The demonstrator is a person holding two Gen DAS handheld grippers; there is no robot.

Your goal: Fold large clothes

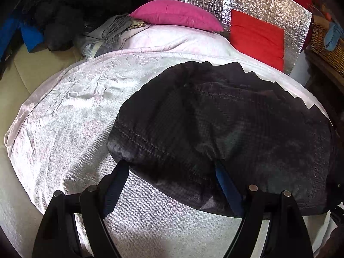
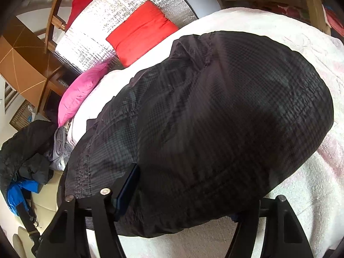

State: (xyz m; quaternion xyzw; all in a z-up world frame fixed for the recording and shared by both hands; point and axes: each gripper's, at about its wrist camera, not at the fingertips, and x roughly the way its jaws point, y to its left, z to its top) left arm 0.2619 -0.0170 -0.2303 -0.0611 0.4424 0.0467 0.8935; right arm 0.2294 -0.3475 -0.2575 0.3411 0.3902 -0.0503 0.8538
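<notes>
**Dark jacket spread on a pale bedspread, both grippers at its near edge**

A dark checked jacket [image 1: 225, 124] lies on a pale pink bedspread [image 1: 71, 111] that covers the bed. In the left wrist view the left gripper [image 1: 172, 172] has its jaws wide apart; the near hem of the jacket drapes over the tips of both fingers, and the fabric is not pinched between them. In the right wrist view the right gripper [image 2: 182, 195] also has its jaws wide apart. Its left finger [image 2: 128, 189] lies against the jacket's stitched edge, while the other finger is mostly hidden under the cloth. The jacket fills most of that view.

At the far end of the bed a pink cushion [image 1: 176, 14] and a red cushion [image 1: 258, 36] rest near a silver foil sheet [image 1: 264, 4]. A heap of dark and blue clothes [image 1: 49, 21] sits off to one side.
</notes>
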